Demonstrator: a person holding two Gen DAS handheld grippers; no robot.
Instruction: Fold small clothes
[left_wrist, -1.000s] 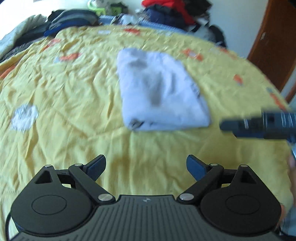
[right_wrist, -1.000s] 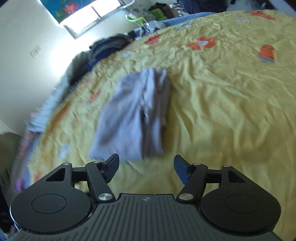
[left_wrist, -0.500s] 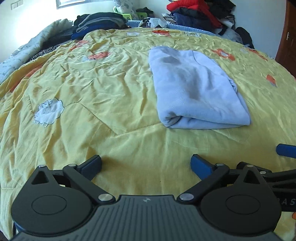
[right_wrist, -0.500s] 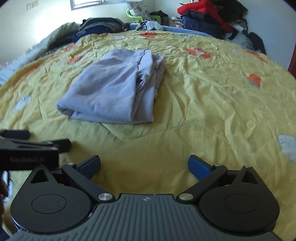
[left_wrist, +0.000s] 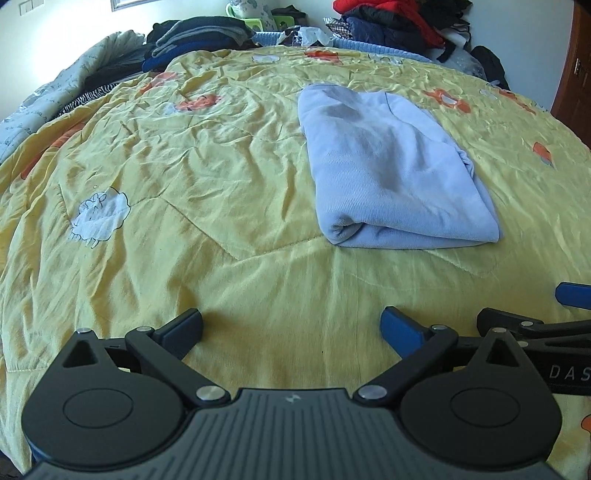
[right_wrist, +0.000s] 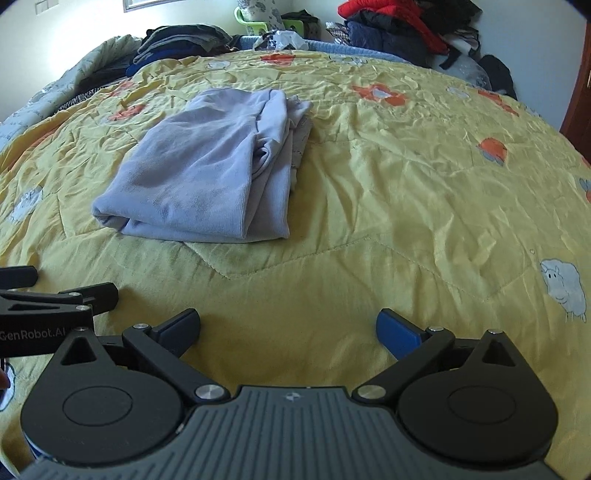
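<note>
So both my grippers are off the cloth. My left gripper (left_wrist: 291, 326) has its jaws spread wide, nothing between them, just bare yellow quilt (left_wrist: 221, 206) underneath. My right gripper (right_wrist: 288, 326) is the same: jaws wide apart, empty, over bare quilt. They sit side by side at the near edge of the bed; in the left view the right one pokes in at the right border, in the right view the left one pokes in at the left border.

The folded garment (left_wrist: 391, 173), pale blue-lilac ribbed knit, lies flat on the quilt ahead of both grippers, clear of the fingers. From the left view it sits ahead and to the right, thick rolled fold edge facing me. From the right view the garment (right_wrist: 218, 170) sits ahead and to the left; its right side shows bunched loose layers, not a clean edge.

Quilt is wrinkled, printed with orange shapes and a white sheep (left_wrist: 99, 216). Past the far edge of the bed there are piles of clothes (left_wrist: 395, 26), dark and red on the right, and a dark stack (left_wrist: 195, 37) on the left. Brown door (left_wrist: 576, 62) at far right.
</note>
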